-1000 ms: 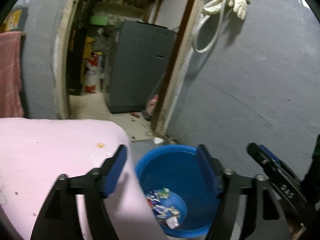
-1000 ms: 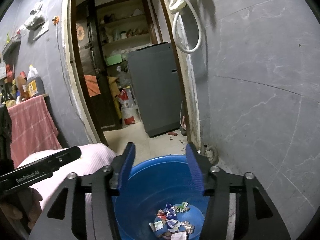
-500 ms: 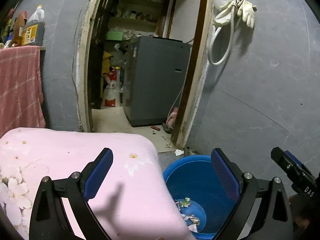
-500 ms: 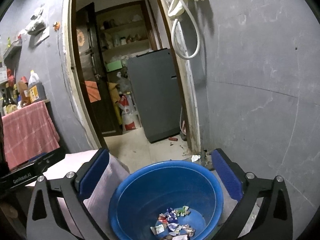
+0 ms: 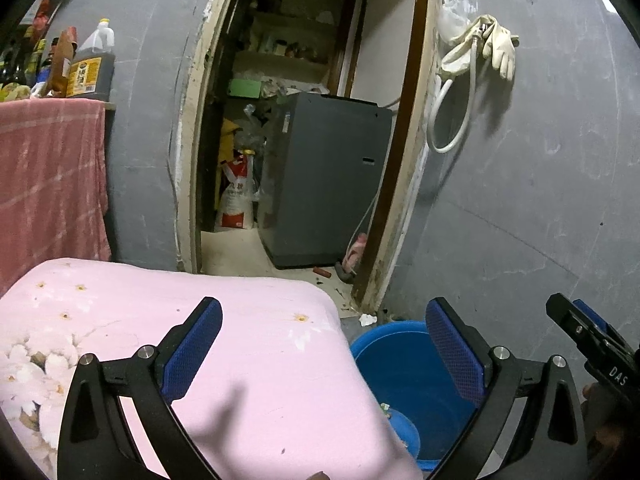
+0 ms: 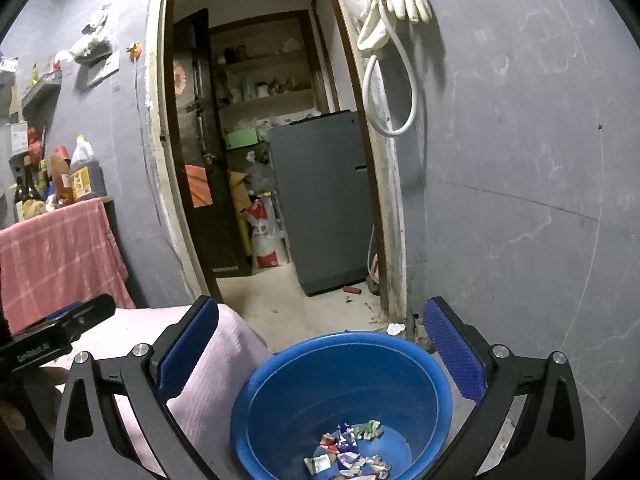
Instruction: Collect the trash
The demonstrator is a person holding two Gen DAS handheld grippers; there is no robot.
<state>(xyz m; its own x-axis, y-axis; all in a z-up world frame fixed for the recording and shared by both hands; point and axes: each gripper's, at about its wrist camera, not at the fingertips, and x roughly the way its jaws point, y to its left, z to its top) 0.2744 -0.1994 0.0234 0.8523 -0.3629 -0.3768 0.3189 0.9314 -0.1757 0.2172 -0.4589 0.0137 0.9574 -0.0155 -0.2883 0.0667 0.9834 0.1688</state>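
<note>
Both jaws have spread wide, empty; wrappers (image 6: 348, 454) lie in the bucket (image 6: 280, 364) below the right hand-held gripper (image 6: 320, 360).

Left gripper (image 5: 323, 354) and right gripper (image 6: 321, 354): black angular frames, silver screws at the finger joints, blue textured pads (image 6: 454, 354). White lettering on each body.

We hold our left gripper (image 5: 323, 354) and our right gripper (image 6: 321, 354) side by side, tilted slightly downward, both with jaws spread wide and nothing between the blue pads
</note>
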